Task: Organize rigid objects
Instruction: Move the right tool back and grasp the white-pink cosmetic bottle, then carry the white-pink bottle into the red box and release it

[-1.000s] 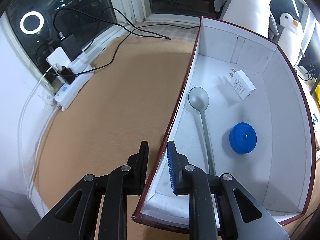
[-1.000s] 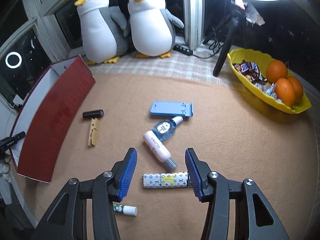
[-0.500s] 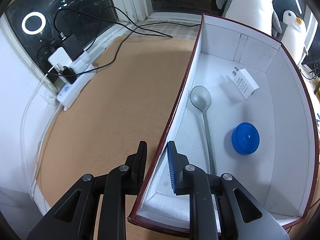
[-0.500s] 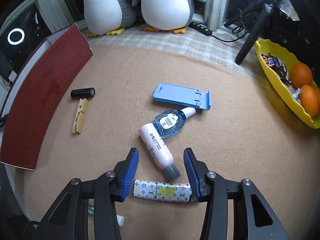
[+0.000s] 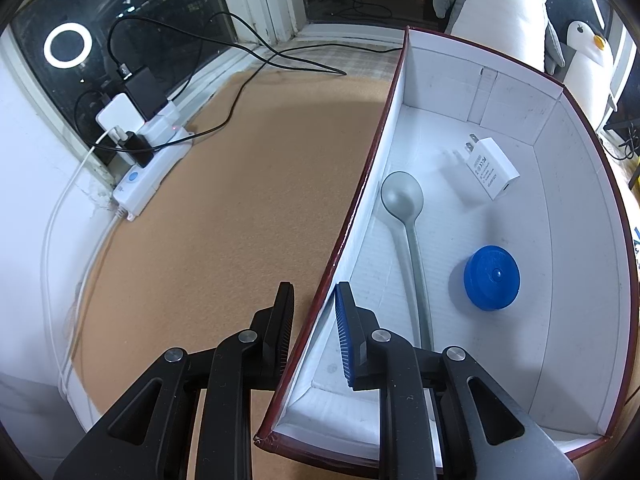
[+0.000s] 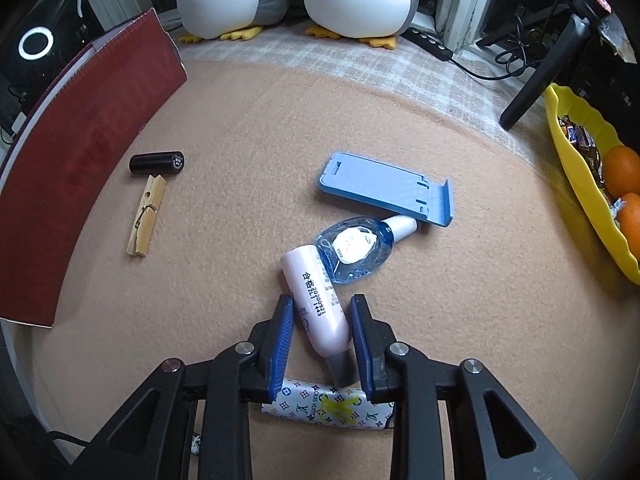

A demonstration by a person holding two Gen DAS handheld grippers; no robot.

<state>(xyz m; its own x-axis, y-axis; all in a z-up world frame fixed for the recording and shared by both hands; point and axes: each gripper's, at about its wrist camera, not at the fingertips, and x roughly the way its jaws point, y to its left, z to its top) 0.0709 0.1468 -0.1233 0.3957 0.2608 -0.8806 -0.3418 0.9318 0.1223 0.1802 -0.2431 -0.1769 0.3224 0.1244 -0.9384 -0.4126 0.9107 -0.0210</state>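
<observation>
Since the earlier frames the right gripper (image 6: 322, 340) has come down over the pink bottle (image 6: 316, 304), and its jaws have narrowed from wide to a slim gap; the left gripper (image 5: 314, 332) has not shifted on the box.

In the left wrist view, the left gripper is clamped on the near side wall of the box (image 5: 352, 216), 1 finger outside over the tan mat (image 5: 224, 216) and 1 inside. With the box as landmark: a grey spoon (image 5: 404, 216) lies inside along the gripped wall, a white charger (image 5: 492, 168) sits toward the far end, and a blue round lid (image 5: 491, 278) rests nearer the opposite wall. A power strip (image 5: 148, 168) lies well outside the box by the window.

In the right wrist view, the right gripper's jaws are closing with the pink bottle between them; whether the pads press it yet cannot be told. With that bottle as landmark: a clear blue bottle (image 6: 354, 250) touches its far end, a blue phone stand (image 6: 386, 188) lies just beyond, a patterned tube (image 6: 328, 402) lies just below its cap, and a clothespin (image 6: 147, 216) and black cylinder (image 6: 157, 163) sit well to the left near the box's red wall.
</observation>
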